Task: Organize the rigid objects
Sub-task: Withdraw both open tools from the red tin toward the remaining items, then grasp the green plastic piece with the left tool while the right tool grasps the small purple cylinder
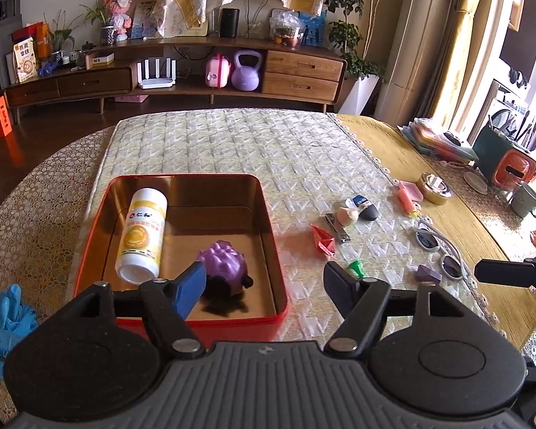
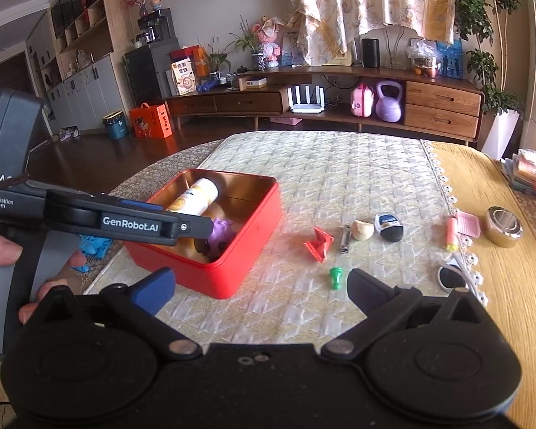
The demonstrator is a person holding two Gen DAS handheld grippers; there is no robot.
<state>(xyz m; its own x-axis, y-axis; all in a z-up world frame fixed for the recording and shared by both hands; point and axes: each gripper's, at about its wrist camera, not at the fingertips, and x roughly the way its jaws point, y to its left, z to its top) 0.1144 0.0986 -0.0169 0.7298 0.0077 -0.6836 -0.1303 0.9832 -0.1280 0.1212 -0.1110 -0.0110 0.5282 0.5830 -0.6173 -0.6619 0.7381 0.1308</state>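
Both grippers, left (image 1: 264,282) & right (image 2: 261,286), spread wide w/ nothing held, left over red tin (image 1: 89,236) holding bottle (image 1: 143,236) & purple toy (image 1: 221,261), right near green piece (image 2: 335,274), prob next pick.

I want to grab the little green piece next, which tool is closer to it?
Right. The right tool hangs open just short of the green piece, which lies ahead between its fingers. The left tool is over the red tin's near corner, off to the side.

Purple kettlebell (image 1: 246,71) (beside pink case (image 1: 217,70)), white router (image 1: 157,73), blue gloves (image 1: 3,321)
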